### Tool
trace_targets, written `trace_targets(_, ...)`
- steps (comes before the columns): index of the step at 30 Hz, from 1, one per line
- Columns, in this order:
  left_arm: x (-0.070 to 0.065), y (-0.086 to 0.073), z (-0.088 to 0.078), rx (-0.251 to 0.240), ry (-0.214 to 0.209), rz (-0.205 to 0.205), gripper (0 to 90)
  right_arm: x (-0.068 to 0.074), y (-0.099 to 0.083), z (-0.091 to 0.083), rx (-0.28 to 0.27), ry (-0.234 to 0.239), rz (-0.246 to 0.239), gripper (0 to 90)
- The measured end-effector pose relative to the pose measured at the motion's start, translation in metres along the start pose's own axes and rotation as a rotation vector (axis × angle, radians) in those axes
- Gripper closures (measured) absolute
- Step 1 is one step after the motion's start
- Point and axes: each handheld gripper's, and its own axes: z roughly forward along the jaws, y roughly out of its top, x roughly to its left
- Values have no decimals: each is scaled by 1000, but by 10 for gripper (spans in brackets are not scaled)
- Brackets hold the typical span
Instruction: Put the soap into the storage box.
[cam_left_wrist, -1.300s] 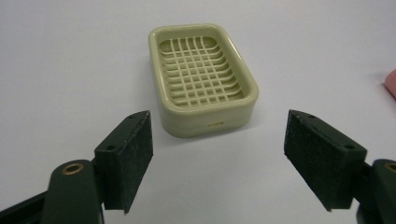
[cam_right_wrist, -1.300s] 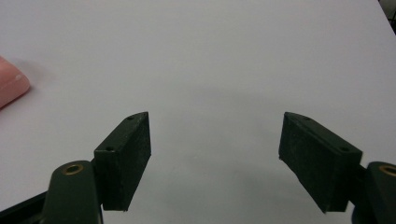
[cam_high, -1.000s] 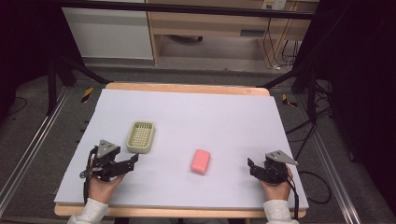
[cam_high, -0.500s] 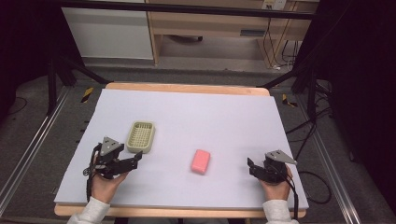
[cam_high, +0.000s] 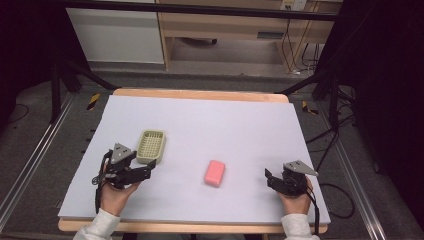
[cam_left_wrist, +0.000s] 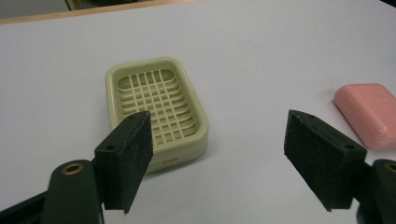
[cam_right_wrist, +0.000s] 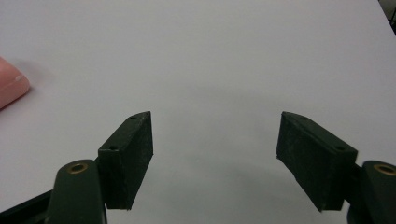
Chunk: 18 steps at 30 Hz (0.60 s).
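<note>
high view: we note left gripper (cam_high: 145, 171) just beside soap dish (cam_high: 151, 146), soap bar (cam_high: 215, 172) mid-desk toward near edge, right gripper (cam_high: 270, 178) near right corner | left gripper view: jaws wide, empty, dish (cam_left_wrist: 156, 112) ahead | right gripper view: jaws just been closing, apart, nothing between; bar (cam_right_wrist: 11, 86) at left
</note>
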Motion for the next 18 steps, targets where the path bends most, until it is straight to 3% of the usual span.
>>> trace_targets(18, -26, 20, 14, -5, -50, 33, 227, 0, 1, 0, 5, 2, 8, 271)
